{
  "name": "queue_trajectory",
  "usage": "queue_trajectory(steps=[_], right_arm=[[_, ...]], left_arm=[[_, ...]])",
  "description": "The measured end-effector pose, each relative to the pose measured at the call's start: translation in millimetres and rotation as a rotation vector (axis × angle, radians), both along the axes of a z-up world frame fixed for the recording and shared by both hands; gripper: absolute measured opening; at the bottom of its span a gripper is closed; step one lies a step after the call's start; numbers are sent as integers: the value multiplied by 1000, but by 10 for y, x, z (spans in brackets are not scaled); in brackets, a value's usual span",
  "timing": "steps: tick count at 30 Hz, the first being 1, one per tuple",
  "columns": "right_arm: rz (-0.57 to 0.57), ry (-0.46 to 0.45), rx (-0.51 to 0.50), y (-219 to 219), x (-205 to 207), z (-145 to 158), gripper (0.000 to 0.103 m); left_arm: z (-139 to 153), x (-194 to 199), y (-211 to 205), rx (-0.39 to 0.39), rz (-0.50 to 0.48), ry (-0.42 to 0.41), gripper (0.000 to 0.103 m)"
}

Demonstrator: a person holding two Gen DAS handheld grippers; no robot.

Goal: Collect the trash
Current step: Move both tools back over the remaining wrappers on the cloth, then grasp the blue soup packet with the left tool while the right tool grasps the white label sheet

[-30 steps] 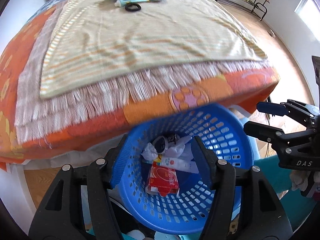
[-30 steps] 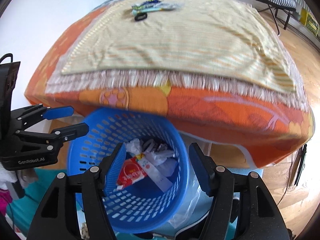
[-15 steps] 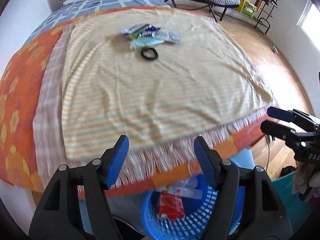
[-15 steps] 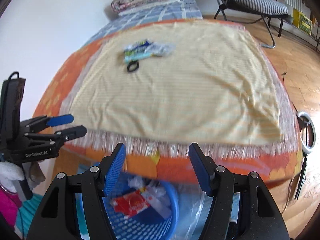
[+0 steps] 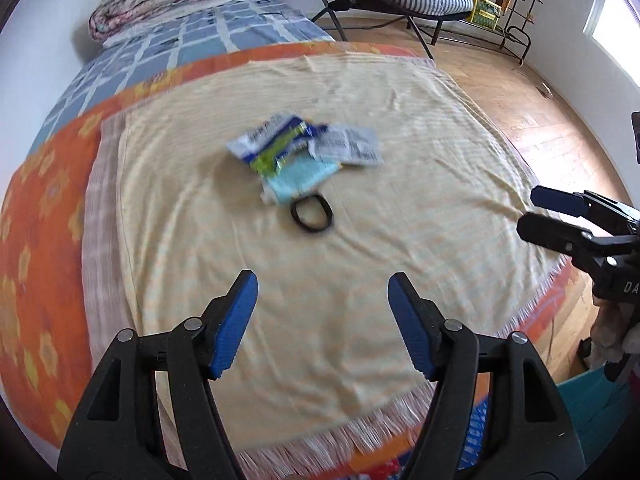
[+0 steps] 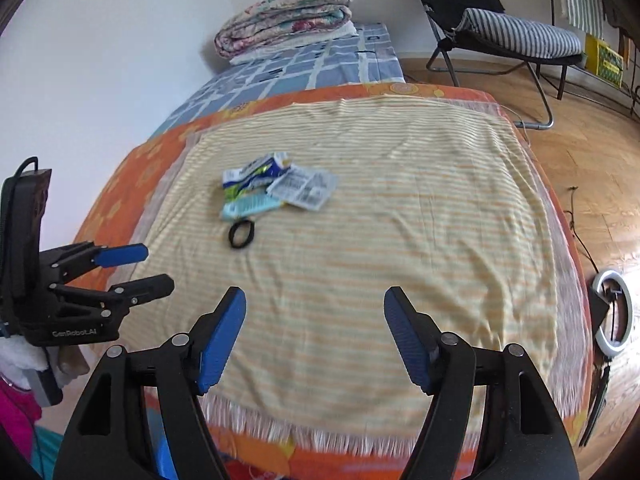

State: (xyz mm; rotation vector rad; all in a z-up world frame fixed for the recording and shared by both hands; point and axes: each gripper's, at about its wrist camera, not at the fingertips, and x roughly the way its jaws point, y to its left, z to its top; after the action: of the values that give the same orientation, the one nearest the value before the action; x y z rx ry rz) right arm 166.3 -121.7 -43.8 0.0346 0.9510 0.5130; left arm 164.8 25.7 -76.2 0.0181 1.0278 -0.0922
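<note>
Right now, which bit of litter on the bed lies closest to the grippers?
The black ring, a dark loop lying on the striped cloth just this side of the pale wrappers.

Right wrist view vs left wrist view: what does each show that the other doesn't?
Only the right wrist view: a white ring light on the floor.

Only the left wrist view: a patch of blue perforated plastic basket under the bed edge.

Both: yellow striped fringed cloth, the pile of crumpled wrappers, black hair tie, folded floral quilt, striped folding chair, and each other's gripper, both empty, the right one's jaws opening.
</note>
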Motion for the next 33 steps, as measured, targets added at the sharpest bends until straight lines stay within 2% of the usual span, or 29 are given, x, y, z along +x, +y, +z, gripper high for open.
queue_trajectory(steps=[8, 13, 20, 28, 33], right_arm=[[38, 33, 69, 154, 692, -65, 71], [75, 51, 79, 316, 1092, -197, 71], [94, 95, 122, 425, 1509, -393, 71], [147, 116, 143, 571, 1675, -472, 71], [194, 128, 117, 722, 1686, -544, 71]], left_arm=[[-110, 646, 176, 21, -3, 1, 70], [-186, 1015, 213, 71, 1, -19, 70], [-335, 1422, 193, 118, -65, 3, 70], [-485, 1629, 263, 88, -47, 27, 70], [-554, 1647, 406, 101, 16, 39, 63]])
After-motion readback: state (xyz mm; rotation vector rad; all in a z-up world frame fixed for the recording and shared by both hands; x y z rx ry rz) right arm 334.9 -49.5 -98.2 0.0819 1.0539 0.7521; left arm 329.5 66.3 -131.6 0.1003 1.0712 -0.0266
